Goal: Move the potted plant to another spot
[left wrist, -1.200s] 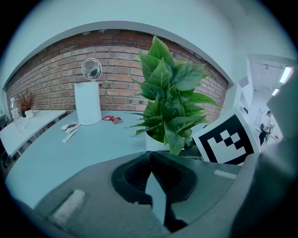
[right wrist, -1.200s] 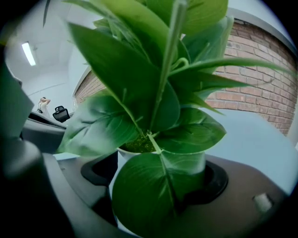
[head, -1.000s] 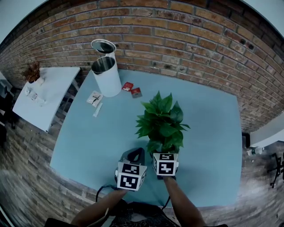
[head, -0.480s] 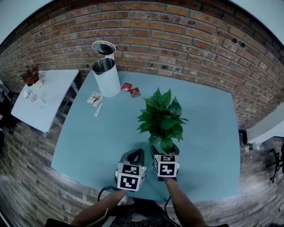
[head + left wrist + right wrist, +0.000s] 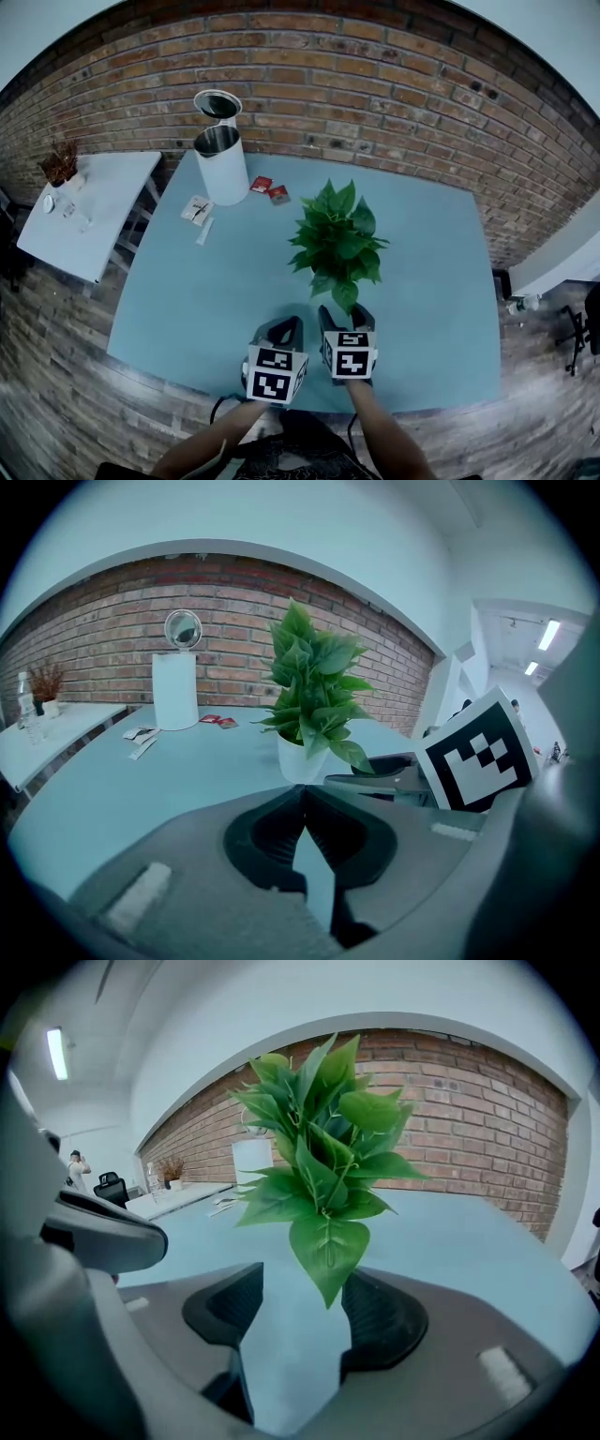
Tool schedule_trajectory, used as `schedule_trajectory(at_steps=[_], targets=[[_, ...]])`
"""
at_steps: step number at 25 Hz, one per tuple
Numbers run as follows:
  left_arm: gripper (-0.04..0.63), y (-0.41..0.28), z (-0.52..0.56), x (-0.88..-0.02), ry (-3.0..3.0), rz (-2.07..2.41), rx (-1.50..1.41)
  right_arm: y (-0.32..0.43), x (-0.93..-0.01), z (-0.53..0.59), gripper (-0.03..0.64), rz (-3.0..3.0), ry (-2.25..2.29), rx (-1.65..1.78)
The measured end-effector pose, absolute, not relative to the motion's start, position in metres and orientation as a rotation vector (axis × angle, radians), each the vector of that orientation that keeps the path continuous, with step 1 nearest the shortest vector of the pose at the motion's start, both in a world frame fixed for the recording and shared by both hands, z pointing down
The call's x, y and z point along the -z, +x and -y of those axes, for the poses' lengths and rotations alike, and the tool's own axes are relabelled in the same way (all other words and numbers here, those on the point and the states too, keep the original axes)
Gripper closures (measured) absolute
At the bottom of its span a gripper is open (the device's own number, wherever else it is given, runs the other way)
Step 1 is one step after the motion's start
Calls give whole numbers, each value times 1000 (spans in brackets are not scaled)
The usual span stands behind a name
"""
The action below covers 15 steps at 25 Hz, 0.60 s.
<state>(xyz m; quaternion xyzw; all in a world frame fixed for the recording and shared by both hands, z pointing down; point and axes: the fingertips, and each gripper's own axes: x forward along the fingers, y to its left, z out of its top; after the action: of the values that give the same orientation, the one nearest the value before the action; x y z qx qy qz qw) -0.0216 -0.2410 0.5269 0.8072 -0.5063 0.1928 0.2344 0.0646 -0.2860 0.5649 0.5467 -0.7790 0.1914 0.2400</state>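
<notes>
The potted plant [image 5: 337, 239] stands on the blue table [image 5: 187, 300], right of the middle. Its leaves hide the pot from above, but the white pot [image 5: 298, 761] shows in the left gripper view. My right gripper [image 5: 341, 319] sits just short of the plant, at the near edge. Its jaws are apart and have just been closing, and they press on nothing. In the right gripper view only a hanging leaf [image 5: 328, 1251] comes down over the gap of my right gripper [image 5: 305, 1283]. My left gripper [image 5: 284, 328] is beside it on the left, shut and empty, its tips [image 5: 302, 791] meeting.
A white bin [image 5: 222, 164] with its lid raised stands at the table's far left. Beside it lie red packets [image 5: 269, 190] and white packets [image 5: 199, 208]. A white side table [image 5: 89, 211] with a small dried plant [image 5: 58, 164] is at the left. A brick wall [image 5: 375, 75] runs behind.
Both grippers have drawn back toward the near edge, away from the plant. The right jaws, which were at the pot under the leaves, now stand clear of it and are narrower.
</notes>
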Motion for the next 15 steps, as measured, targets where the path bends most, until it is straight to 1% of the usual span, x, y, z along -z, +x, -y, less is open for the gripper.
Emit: schedule_trajectory(at_steps=[2, 9, 15], targets=[[595, -22, 238, -525, 2227, 1386, -525, 63, -562, 281, 367, 2133, 1504, -524], [595, -19, 226, -519, 2262, 1359, -500, 63, -551, 261, 389, 2131, 1535, -522], [595, -14, 212, -515, 2294, 1329, -487, 65, -542, 240, 438, 2130, 1578, -520]])
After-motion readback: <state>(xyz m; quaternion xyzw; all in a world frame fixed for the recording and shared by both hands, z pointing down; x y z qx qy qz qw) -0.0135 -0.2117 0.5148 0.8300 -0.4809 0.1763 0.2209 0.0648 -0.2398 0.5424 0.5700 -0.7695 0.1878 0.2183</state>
